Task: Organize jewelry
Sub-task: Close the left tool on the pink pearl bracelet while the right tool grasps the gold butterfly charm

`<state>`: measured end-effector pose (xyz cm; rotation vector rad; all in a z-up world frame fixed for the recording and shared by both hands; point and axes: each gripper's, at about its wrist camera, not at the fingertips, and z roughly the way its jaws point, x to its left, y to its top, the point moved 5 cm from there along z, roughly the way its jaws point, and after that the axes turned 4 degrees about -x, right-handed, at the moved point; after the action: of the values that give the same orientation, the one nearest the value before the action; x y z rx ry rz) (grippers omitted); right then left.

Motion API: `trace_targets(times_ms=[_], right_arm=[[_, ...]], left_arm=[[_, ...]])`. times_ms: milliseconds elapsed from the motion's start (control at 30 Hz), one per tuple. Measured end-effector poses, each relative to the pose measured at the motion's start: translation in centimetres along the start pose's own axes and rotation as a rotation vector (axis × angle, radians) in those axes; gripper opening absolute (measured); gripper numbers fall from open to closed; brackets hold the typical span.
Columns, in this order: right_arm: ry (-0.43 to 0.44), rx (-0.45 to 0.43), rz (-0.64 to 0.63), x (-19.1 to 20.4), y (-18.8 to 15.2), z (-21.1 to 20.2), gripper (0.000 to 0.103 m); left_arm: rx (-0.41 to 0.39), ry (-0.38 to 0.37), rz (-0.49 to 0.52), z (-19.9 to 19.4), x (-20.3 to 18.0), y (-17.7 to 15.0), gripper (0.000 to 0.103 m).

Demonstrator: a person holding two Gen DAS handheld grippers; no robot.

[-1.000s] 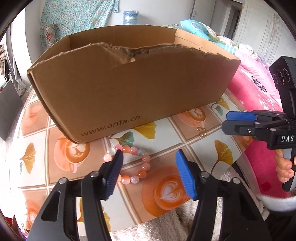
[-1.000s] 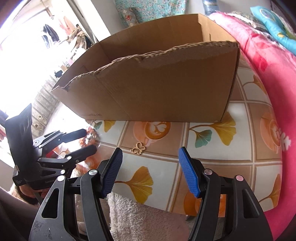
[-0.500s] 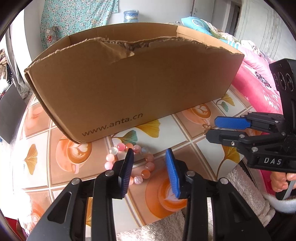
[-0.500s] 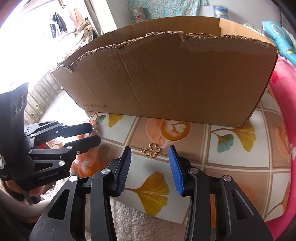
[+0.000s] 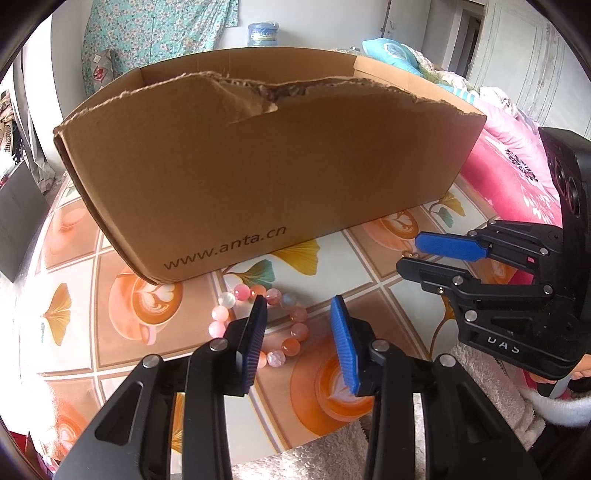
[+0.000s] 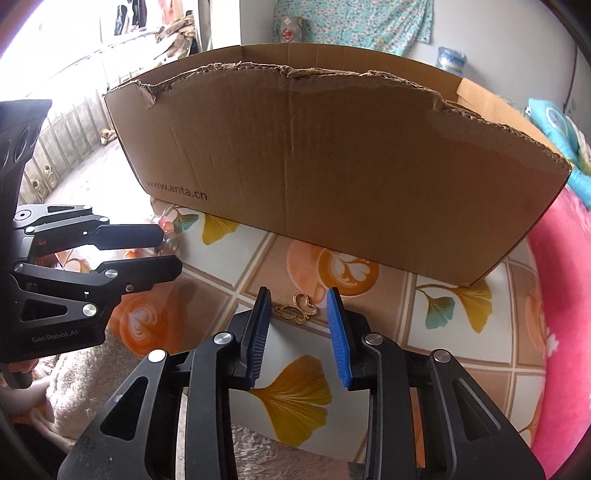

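A cardboard box (image 5: 266, 177) stands on the table (image 5: 74, 332), toward its far side. In front of the box, near its left end, a bead bracelet (image 5: 291, 325) lies flat on the table. To the right of the bracelet, also in front of the box, lies a small butterfly charm (image 6: 297, 312). The left gripper (image 5: 297, 339) sits over the near side of the bracelet, with several beads between its fingers. The right gripper (image 6: 297, 328) sits to its right, its jaws closing with the charm between their tips. Bedding (image 6: 565, 295) lies beside the table's right edge. A water bottle (image 5: 262, 33) stands behind the box.
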<state>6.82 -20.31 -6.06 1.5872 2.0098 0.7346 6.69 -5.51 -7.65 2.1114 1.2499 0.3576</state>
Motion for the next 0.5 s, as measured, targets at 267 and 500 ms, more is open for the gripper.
trace_targets(times_ms=[267,500], right_arm=[[0.020,0.000,0.011,-1.5,-0.2,-0.5,0.018],[0.035,-0.006,0.033,-2.3,-0.3,-1.2,0.018]], left_arm=[[-0.002,-0.002,-0.006,0.0,0.0,0.0,0.035],[-0.001,0.008,0.006,0.0,-0.1,0.0,0.035]])
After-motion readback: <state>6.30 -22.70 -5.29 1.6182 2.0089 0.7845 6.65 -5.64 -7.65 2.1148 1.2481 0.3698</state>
